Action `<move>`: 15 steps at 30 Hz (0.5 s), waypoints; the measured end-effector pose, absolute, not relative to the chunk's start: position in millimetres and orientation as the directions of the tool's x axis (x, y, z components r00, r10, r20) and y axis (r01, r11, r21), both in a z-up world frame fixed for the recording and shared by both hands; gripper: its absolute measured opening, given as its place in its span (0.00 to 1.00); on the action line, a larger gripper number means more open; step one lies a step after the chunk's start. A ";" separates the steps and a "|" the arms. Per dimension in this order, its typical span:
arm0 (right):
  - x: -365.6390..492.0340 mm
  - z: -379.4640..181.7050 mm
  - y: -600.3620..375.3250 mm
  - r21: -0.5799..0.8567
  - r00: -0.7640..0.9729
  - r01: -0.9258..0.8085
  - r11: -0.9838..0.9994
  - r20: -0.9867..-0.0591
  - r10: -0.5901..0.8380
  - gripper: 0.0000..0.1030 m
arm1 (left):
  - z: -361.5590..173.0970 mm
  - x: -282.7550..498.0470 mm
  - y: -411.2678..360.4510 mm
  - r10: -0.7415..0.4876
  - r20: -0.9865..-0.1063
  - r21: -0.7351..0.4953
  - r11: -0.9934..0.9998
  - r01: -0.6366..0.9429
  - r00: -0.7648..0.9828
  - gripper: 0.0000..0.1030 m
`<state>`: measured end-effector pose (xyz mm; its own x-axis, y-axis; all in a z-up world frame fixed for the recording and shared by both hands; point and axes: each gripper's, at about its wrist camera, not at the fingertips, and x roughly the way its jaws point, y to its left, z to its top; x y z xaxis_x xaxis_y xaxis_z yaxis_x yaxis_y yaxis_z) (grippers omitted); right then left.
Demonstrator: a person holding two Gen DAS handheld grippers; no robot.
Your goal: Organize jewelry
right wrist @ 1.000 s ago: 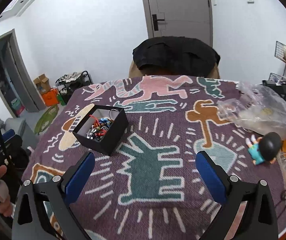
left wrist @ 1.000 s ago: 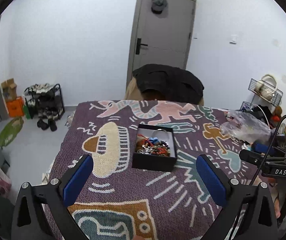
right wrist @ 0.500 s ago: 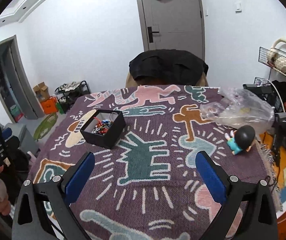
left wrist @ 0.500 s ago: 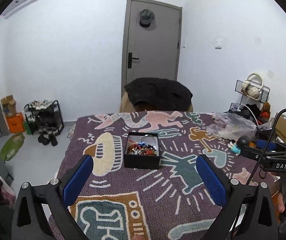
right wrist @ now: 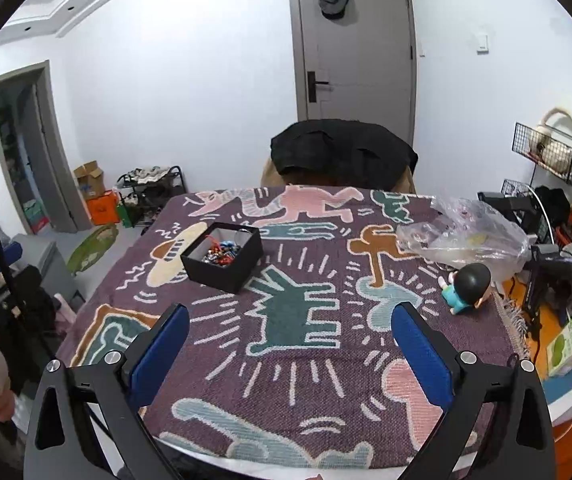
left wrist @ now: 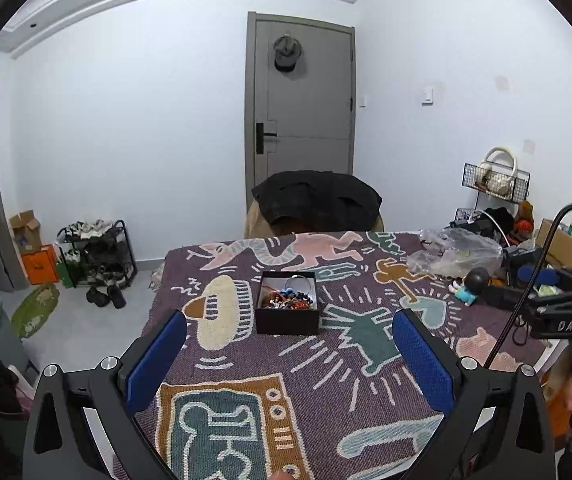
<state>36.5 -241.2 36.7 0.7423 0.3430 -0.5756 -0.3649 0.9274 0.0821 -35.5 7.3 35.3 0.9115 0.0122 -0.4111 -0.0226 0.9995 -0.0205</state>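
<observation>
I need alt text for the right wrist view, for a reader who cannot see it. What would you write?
An open black square box full of mixed colourful jewelry sits on a purple patterned woven tablecloth, left of centre. The right tool, with blue-padded fingers, is open and empty in the foreground. A small black-haired doll and a crumpled clear plastic bag lie at right.

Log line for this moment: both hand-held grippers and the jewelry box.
left hand-held gripper: open, empty | right hand-held gripper: open, empty | jewelry box: open, on table, untouched, jewelry inside
</observation>
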 end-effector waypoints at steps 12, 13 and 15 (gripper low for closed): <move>37.9 33.3 -249.5 0.110 0.747 -0.345 0.932 -0.569 0.343 0.98 | 30.7 -34.0 6.1 -0.011 -0.421 -0.058 0.998 -0.015 0.907 1.00; 38.3 33.0 -250.3 0.114 0.747 -0.344 0.932 -0.568 0.346 0.98 | 31.8 -35.3 5.7 -0.012 -0.415 -0.058 0.998 -0.013 0.910 1.00; 37.9 33.7 -250.6 0.118 0.746 -0.346 0.931 -0.566 0.350 0.98 | 33.6 -37.1 5.7 -0.011 -0.406 -0.057 0.998 -0.013 0.914 1.00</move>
<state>37.9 -250.6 33.7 0.7463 0.3497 -0.5664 -0.3463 0.9306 0.1183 -37.1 5.7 33.6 0.9137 -0.0110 -0.4062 -0.0134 0.9983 -0.0570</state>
